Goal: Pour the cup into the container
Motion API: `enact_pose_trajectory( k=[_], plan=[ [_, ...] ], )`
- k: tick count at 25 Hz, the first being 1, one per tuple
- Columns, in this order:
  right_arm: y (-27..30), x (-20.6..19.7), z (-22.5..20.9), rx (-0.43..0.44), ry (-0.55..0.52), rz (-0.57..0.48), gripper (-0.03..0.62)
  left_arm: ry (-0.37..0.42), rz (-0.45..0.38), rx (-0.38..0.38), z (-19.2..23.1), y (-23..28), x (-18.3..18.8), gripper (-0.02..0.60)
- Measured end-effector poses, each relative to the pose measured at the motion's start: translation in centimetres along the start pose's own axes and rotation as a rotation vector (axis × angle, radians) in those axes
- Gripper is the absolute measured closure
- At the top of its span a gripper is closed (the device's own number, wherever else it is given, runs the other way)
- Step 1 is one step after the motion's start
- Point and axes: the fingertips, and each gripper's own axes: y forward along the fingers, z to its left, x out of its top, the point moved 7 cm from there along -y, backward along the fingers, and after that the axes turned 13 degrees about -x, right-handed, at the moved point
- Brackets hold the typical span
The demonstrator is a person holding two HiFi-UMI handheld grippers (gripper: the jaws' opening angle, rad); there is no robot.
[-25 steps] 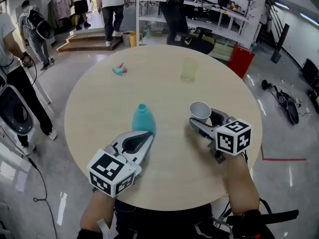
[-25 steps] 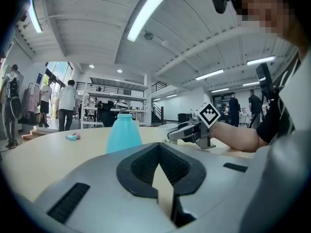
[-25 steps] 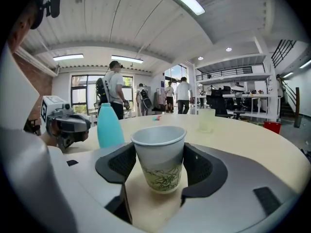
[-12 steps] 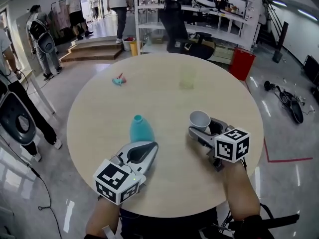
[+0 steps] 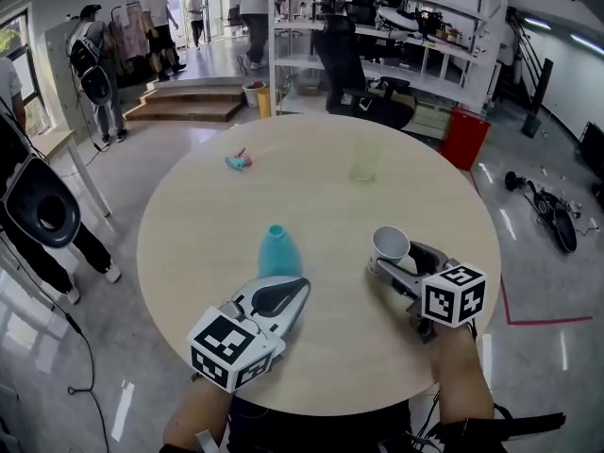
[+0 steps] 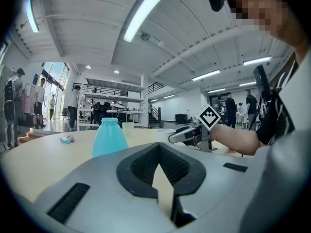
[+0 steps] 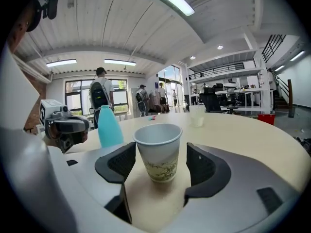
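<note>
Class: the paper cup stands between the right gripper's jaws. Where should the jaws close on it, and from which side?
Grip the paper cup on its side wall mid-height, below the rim, coming level from the near side as the right gripper lies. It stands upright, mouth up, between open jaws with gaps either side; its wall tapers downward, so a lower grip might slip.

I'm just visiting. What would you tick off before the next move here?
1. Paper cup centred between the right gripper's jaws: ok.
2. Jaws closed on the cup: not ok, gaps on both sides.
3. Cup upright on the table: ok.
4. Teal bottle upright: ok.
5. Bottle's mouth uncapped: cannot tell.
6. Left gripper holding the bottle: not ok; it is shut, empty and short of it.
</note>
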Motion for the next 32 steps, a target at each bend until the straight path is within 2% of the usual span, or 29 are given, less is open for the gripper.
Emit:
enact_pose_trajectory(
  k=[7,11,13,14,17,20,27,32],
  plan=[
    [-4.2,1.3,0.4,-0.072,-0.064,-0.089,0.289,-0.007,-0.014,0.014,-0.2,-1.1,0.1,0.58],
    [-6.1,1.9,2.0,-0.05,-0.093,-0.173,0.306,-0.023,-0.027,0.027,-0.9,-2.0,-0.2,0.58],
    [-6.5,1.4,3.1,-0.022,-0.09,-0.204,0.511,-0.034,-0.036,0.045,-1.4,-2.7,-0.5,0.581],
    [-6.7,1.1,3.7,0.001,-0.085,-0.21,0.56,-0.038,-0.042,0.055,-1.7,-3.0,-0.7,0.581],
    [-7.7,-0.1,5.6,0.071,-0.081,-0.198,0.582,-0.052,-0.055,0.07,-3.0,-3.8,-1.1,0.58],
    [-9.3,-0.9,7.6,0.105,-0.091,-0.194,0.585,-0.063,-0.064,0.076,-4.8,-5.0,-1.4,0.581],
    [-14.4,-2.3,9.9,0.084,-0.086,-0.234,0.585,-0.07,-0.071,0.051,-9.0,-6.8,-2.1,0.581],
    [-19.0,-4.4,12.9,0.059,-0.089,-0.244,0.585,-0.068,-0.071,0.044,-13.6,-10.1,-3.1,0.58]
  ],
)
